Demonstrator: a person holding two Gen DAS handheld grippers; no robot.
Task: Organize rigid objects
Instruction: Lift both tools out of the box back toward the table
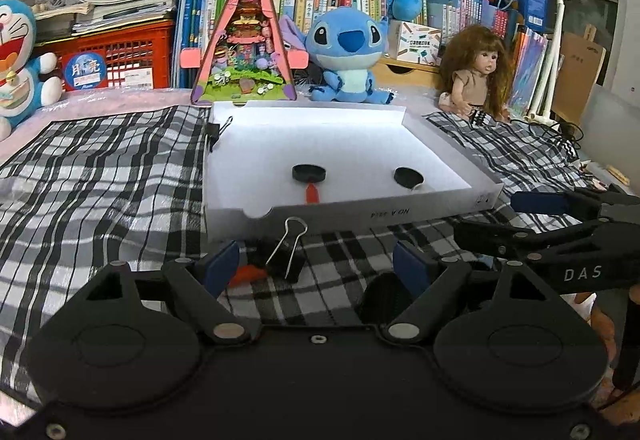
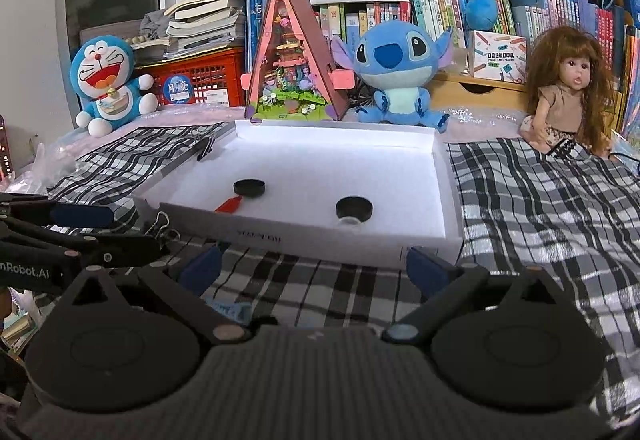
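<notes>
**Both claws wide open, low over the plaid cloth in front of the white tray**

Left claw (image 1: pixel 316 260): fingers spread wide, nothing held. Between its tips, closer to the left finger, a black binder clip (image 1: pixel 286 254) w/ wire handles up lies on the checked cloth (image 1: pixel 100 192); an orange bit (image 1: pixel 250 274) lies touching the clip, just inside the left pad. A dark round item (image 1: pixel 384 294) sits by the right finger, partly hidden, can't tell what it is. Right claw (image 2: pixel 316 266): also wide open, empty; only cloth betw. its tips, plus a bluish scrap (image 2: pixel 228 310) close to the body, unclear.

The two claws sit side by side, near each other: right one's fingers reach in at the right edge of the left view, left one's at the left edge of the right view.

Straight ahead of both: white tray (image 1: pixel 440 144), shallow, near wall just beyond the tips. Inside, 2 black discs: one (image 1: pixel 308 173) ahead-left w/ a red tab (image 1: pixel 313 194) at its near edge, the other (image 1: pixel 408 176) ahead-right, well apart. A 2nd binder clip (image 1: pixel 216 130) is clamped on the tray's far-left wall.

Beyond the tray: triangular diorama (image 1: pixel 244 40), Stitch plush (image 1: pixel 348 52), doll (image 1: pixel 476 68) far right, Doraemon plush (image 2: pixel 108 84) far left, books & red crates behind.
</notes>
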